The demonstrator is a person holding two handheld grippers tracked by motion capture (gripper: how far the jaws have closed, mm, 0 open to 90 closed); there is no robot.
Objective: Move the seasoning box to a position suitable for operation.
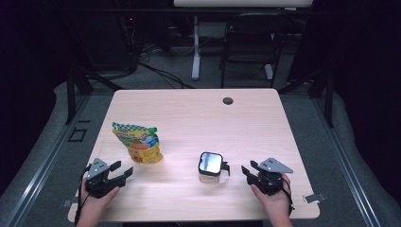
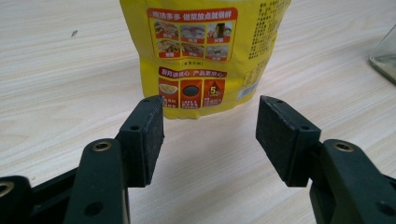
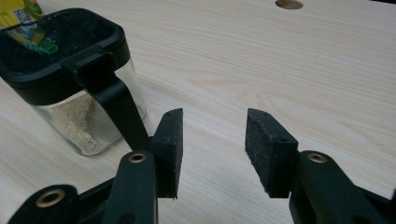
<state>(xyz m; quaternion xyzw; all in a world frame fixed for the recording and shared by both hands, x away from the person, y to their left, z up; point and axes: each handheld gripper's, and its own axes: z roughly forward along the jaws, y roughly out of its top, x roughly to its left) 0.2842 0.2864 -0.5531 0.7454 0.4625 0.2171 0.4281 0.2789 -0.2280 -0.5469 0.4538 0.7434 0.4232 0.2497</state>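
Observation:
A yellow printed pouch lies on the wooden table at the left. Its lower end rests just beyond my left gripper, whose jaws stand open with bare table between them. In the high view that left gripper sits near the front left edge. A clear square jar with a black lid and black handle stands at front centre, with pale grains inside. My right gripper is open and empty, just right of the jar's handle. From above, the right gripper points toward the jar.
A round cable hole sits near the table's far edge. Behind the table stand a dark chair and a white desk leg. Light wood stretches between the pouch and the far edge.

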